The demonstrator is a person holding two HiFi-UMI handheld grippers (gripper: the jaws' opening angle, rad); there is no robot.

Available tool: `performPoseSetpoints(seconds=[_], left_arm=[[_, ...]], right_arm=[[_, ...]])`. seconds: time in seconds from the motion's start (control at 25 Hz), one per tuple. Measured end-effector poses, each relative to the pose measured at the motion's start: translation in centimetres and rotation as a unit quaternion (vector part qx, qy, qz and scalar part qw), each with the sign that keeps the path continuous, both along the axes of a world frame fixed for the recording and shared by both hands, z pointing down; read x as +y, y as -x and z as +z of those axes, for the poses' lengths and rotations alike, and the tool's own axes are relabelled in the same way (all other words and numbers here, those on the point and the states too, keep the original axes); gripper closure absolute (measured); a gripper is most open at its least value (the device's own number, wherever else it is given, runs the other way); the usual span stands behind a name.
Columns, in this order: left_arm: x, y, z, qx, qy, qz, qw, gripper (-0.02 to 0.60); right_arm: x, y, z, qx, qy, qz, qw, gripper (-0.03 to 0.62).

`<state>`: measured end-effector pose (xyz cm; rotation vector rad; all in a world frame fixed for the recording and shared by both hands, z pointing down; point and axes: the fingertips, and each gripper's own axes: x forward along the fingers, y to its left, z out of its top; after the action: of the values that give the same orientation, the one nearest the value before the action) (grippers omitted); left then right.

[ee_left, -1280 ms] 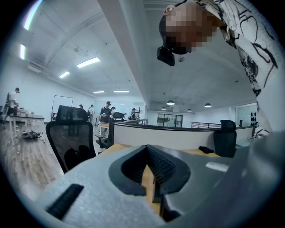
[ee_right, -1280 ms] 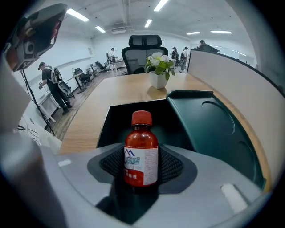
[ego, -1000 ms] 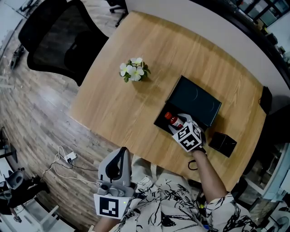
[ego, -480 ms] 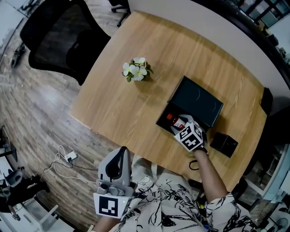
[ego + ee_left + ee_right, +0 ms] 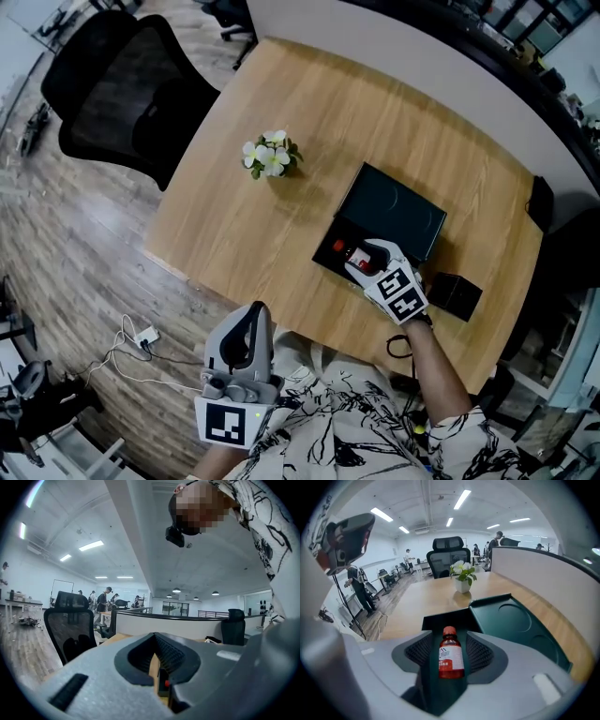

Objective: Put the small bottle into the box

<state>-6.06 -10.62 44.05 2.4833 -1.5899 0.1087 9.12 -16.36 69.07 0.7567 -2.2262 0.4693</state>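
There is one table, one chair, one flower pot, one green box, one black box and one bottle. There are two grippers: left gripper, right gripper.

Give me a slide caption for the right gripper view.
Right gripper holds the small bottle at the open dark green box.
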Motion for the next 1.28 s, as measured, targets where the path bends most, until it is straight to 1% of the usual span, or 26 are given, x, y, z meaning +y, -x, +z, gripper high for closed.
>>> performPoseSetpoints(seconds=[0.08, 0.12, 0.16, 0.2, 0.24, 0.36, 0.44, 0.52, 0.64, 0.72, 0.88, 1.12, 1.28], left_arm=[[0.0, -0.5, -0.4, -0.001, -0.005, 0.007, 1.0, 0.58], [-0.1, -0.8, -0.6, -0.002, -0.007, 0.01, 0.9999, 0.58], [-0.1, -1.0, -0.8, -0.003, -0.009, 0.013, 0.9999, 0.58], [-0.2, -1.3, -1.0, -0.003, -0.011, 0.016, 0.9998, 0.58], [-0.2, -1.6, -1.2, -0.002, -0.014, 0.02, 0.9997, 0.58], [-0.3, -2.9, -1.8, -0.003, -0.022, 0.039, 0.999, 0.58], [-0.4, -3.4, -2.2, -0.01, -0.027, 0.047, 0.9985, 0.58], [-0.9, -3.3, -2.7, -0.016, -0.032, 0.045, 0.9983, 0.58], [-2.0, -3.3, -3.8, -0.018, -0.049, 0.046, 0.9975, 0.58], [-2.3, -3.6, -4.5, -0.021, -0.061, 0.051, 0.9966, 0.58], [-2.8, -3.9, -5.8, -0.022, -0.077, 0.055, 0.9952, 0.58], [-3.5, -4.8, -7.5, -0.022, -0.107, 0.068, 0.9917, 0.58], [-3.3, -4.8, -8.0, -0.036, -0.12, 0.076, 0.9892, 0.58]], right_arm=[[-0.1, -0.5, -2.3, -0.034, -0.012, 0.021, 0.999, 0.377], [-0.2, -0.8, -3.6, -0.051, -0.02, 0.034, 0.998, 0.408], [-0.3, -1.2, -4.9, -0.067, -0.031, 0.047, 0.996, 0.45], [-0.5, -1.7, -6.1, -0.08, -0.042, 0.06, 0.994, 0.506], [-0.6, -2.3, -7.3, -0.09, -0.054, 0.072, 0.992, 0.539], [-0.6, -3.7, -10.4, -0.116, -0.088, 0.097, 0.985, 0.588], [-0.3, -4.5, -12.4, -0.131, -0.11, 0.109, 0.979, 0.588], [-0.1, -5.4, -14.5, -0.151, -0.136, 0.126, 0.971, 0.588], [0.4, -6.9, -18.4, -0.199, -0.178, 0.156, 0.951, 0.589], [1.1, -8.0, -20.9, -0.217, -0.207, 0.17, 0.939, 0.589], [2.3, -10.1, -25.1, -0.221, -0.254, 0.19, 0.922, 0.589], [3.9, -14.4, -30.2, -0.231, -0.318, 0.243, 0.887, 0.589], [5.6, -17.3, -32.5, -0.227, -0.344, 0.281, 0.867, 0.589]])
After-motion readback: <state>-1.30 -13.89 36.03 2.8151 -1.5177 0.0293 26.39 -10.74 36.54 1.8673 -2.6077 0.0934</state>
